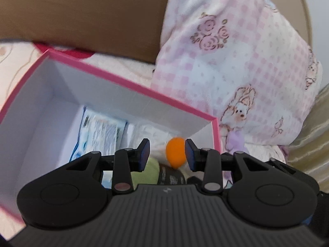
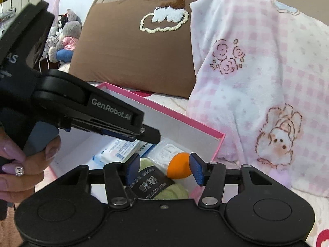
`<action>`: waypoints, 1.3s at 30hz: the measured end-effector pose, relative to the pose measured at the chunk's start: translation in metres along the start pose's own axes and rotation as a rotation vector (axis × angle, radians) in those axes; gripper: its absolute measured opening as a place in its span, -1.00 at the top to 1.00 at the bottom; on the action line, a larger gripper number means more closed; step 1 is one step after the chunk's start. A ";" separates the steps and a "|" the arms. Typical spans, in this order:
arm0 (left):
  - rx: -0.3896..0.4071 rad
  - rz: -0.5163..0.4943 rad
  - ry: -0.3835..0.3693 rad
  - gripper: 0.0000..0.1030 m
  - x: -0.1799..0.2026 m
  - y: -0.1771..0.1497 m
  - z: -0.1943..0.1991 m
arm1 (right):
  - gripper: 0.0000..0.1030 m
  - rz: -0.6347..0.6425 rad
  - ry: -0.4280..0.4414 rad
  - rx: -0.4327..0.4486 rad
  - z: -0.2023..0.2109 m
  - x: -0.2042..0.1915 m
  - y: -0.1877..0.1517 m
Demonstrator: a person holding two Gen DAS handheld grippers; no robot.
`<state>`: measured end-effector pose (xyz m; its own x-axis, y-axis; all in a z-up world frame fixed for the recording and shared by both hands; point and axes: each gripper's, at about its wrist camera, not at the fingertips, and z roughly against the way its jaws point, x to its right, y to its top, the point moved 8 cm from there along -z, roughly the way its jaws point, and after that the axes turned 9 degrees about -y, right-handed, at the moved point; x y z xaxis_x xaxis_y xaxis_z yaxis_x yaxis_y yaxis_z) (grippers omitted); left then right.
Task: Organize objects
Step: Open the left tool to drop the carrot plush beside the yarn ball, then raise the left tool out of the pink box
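**Currently: both tongs hovering spread over box**

Left tongs [image 1: 167, 151] and right tongs [image 2: 163, 169] are gaping, grasping nothing. Orange ball [image 2: 179, 168], yarn [image 2: 164, 187] and packets [image 1: 102, 132] are lying inside the box [image 1: 127, 80]. Risk: tongs colliding in the crowded corner, denting the wall.

This is a bedroom in a home. There is a bed with a brown pillow [image 2: 131, 49], a soft pink bunny blanket [image 2: 257, 78], and stuffed toys [image 2: 65, 35].

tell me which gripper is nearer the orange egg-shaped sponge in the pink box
Hard to call. Left gripper and right gripper both hover open above the orange sponge, neither touching it.
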<state>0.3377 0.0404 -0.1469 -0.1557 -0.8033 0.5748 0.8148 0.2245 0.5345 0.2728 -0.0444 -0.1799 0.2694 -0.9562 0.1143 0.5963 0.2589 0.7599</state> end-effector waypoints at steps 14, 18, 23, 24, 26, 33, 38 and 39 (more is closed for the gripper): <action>-0.107 -0.147 0.081 0.30 0.047 -0.013 0.069 | -0.12 -0.099 0.096 -0.122 0.053 -0.004 0.002; -0.097 -0.163 0.125 0.29 0.056 -0.011 0.101 | -0.13 -0.108 0.116 -0.127 0.085 0.001 0.008; -0.140 -0.195 0.118 0.19 0.068 -0.021 0.136 | -0.20 -0.105 0.133 -0.113 0.125 -0.006 0.011; -0.149 -0.215 0.117 0.14 0.071 -0.025 0.141 | -0.20 -0.106 0.117 -0.122 0.130 -0.007 0.010; -0.162 -0.230 0.112 0.04 0.076 -0.031 0.152 | -0.20 -0.140 0.122 -0.139 0.138 -0.006 0.009; -0.212 -0.283 0.095 -0.16 0.092 -0.057 0.184 | -0.45 -0.096 0.129 -0.128 0.175 -0.016 0.000; -0.261 -0.291 0.090 -0.26 0.094 -0.076 0.198 | -0.67 -0.041 0.167 -0.125 0.198 -0.030 -0.011; -0.269 -0.293 0.087 -0.32 0.094 -0.079 0.200 | -0.68 -0.037 0.172 -0.123 0.202 -0.032 -0.013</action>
<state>0.1467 0.0573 -0.0112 -0.3640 -0.8584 0.3615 0.8620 -0.1635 0.4798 0.1034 -0.0450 -0.0639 0.3646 -0.9307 -0.0307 0.6928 0.2491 0.6768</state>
